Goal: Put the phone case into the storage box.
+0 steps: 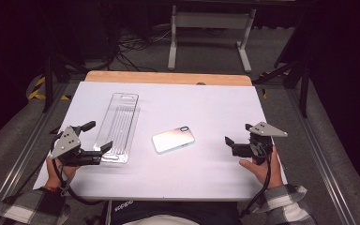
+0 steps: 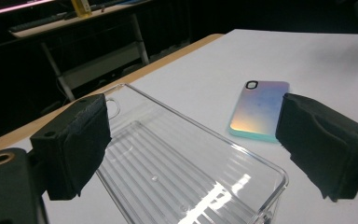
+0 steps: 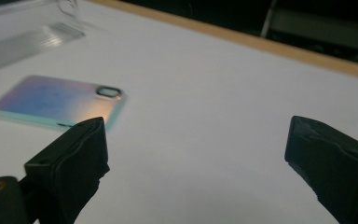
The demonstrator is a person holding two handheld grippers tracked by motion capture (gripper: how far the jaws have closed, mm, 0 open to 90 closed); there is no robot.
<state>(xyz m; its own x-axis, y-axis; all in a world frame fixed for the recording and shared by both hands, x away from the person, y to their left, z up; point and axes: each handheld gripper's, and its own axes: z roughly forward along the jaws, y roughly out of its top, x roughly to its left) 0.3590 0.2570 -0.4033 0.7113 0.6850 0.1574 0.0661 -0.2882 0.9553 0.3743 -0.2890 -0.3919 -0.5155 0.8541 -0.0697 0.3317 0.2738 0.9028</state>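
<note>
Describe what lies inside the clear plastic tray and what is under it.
The clear plastic tray holds nothing; its ribbed floor is bare. Through it the white table cover shows underneath. The phone case lies beside it.

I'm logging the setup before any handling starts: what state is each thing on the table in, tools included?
Clear plastic ribbed packaging tray: empty, lying flat on the white table cover, not gripped.
Iridescent pastel phone case with teal edge: lying flat, camera cutout up, apart from the tray, untouched.
Left tool: open, jaws at the tray's near end, holding nothing.
Right tool: open, empty, pointing toward the case.
</note>
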